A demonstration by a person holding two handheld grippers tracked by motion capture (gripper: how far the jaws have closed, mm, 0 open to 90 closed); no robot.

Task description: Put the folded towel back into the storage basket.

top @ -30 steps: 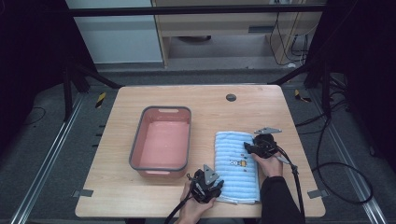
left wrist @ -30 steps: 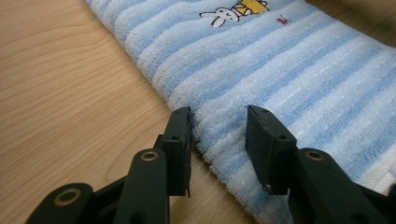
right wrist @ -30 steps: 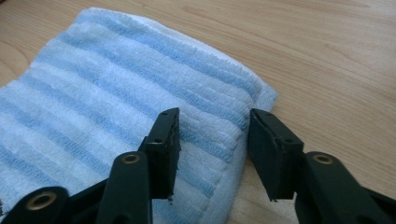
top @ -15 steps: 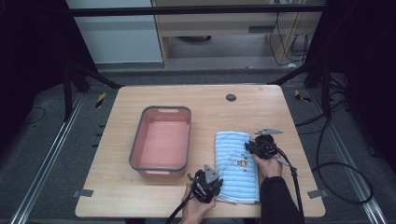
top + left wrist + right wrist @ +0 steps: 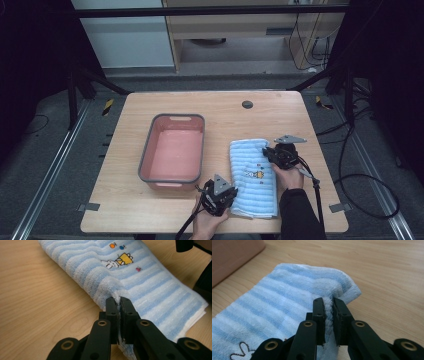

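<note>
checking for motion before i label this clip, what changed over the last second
Nothing visibly changed. Both claws, left and right, stay shut on the folded blue striped towel, which lies where it was beside the pink plastic tub on the wooden table.

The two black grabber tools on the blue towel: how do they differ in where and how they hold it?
The left gripper pinches the towel at its near left edge, close to the pink tub; the right gripper pinches its far right edge. The left gripper's jaws sit almost closed on thin cloth; the right gripper's jaws hold a thicker fold. Both are shut on the same striped towel.
</note>
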